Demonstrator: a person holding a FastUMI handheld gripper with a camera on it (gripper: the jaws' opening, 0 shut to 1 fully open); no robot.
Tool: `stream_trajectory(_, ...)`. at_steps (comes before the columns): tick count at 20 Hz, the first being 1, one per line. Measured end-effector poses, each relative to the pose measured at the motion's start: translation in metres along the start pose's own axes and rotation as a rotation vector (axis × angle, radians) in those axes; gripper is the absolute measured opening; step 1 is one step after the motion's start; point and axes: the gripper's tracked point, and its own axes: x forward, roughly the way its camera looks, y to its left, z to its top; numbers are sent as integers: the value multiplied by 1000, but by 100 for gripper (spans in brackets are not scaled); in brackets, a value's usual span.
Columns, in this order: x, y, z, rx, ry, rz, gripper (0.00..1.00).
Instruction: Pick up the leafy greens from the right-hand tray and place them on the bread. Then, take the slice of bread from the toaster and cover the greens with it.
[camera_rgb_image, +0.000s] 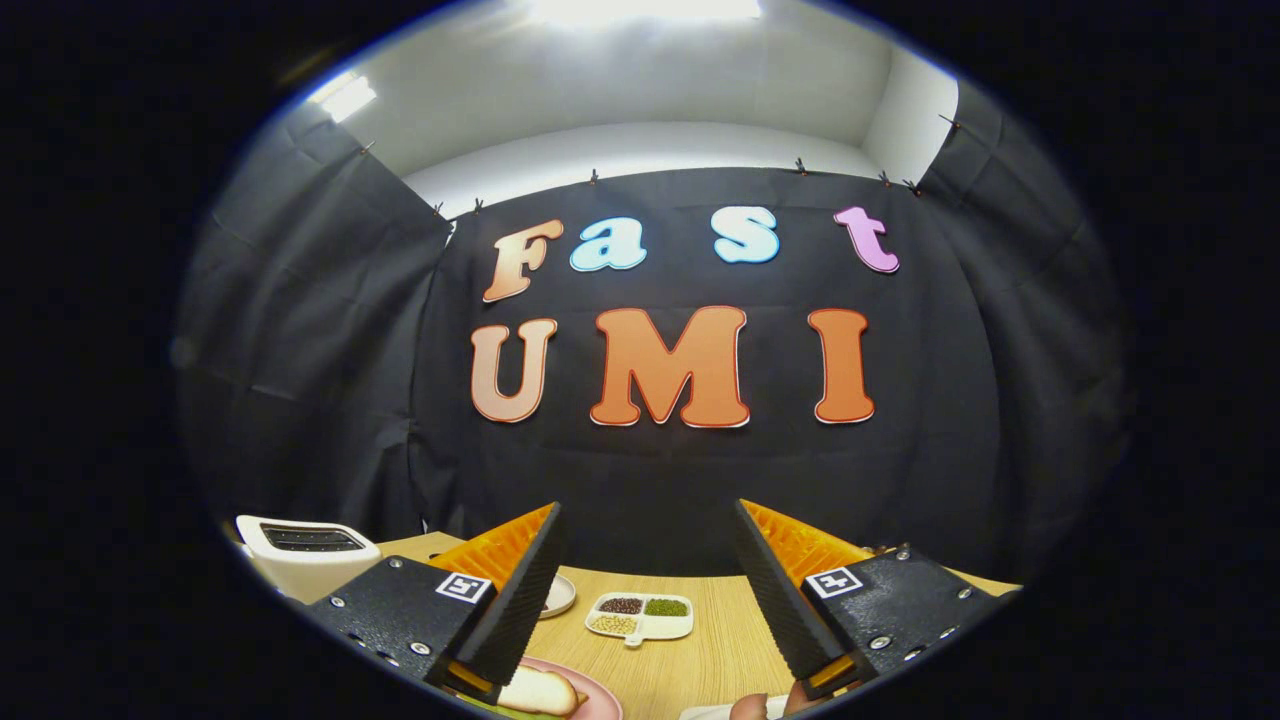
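While we hold gripper (645, 545): fingers spread wide, nothing btwn.
Toaster (300, 550): 9 o'clock of fingers.
Bread (538, 690): pink plate (600, 698), under left finger.
Divided dish (640, 615): 12 o'clock, on table (700, 660).

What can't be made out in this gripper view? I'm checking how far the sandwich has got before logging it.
- Toaster: cut off by the picture edge; slot too dark to tell if bread is inside.
- Bread on the pink plate: partly behind a finger of the open, empty gripper; greens barely visible.
- Divided dish: fillings too small to identify.
- Right-hand tray: only a sliver, contents cut off.
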Motion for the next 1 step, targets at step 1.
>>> stream_trajectory(1,1,-2,0,4,-3,0,98)
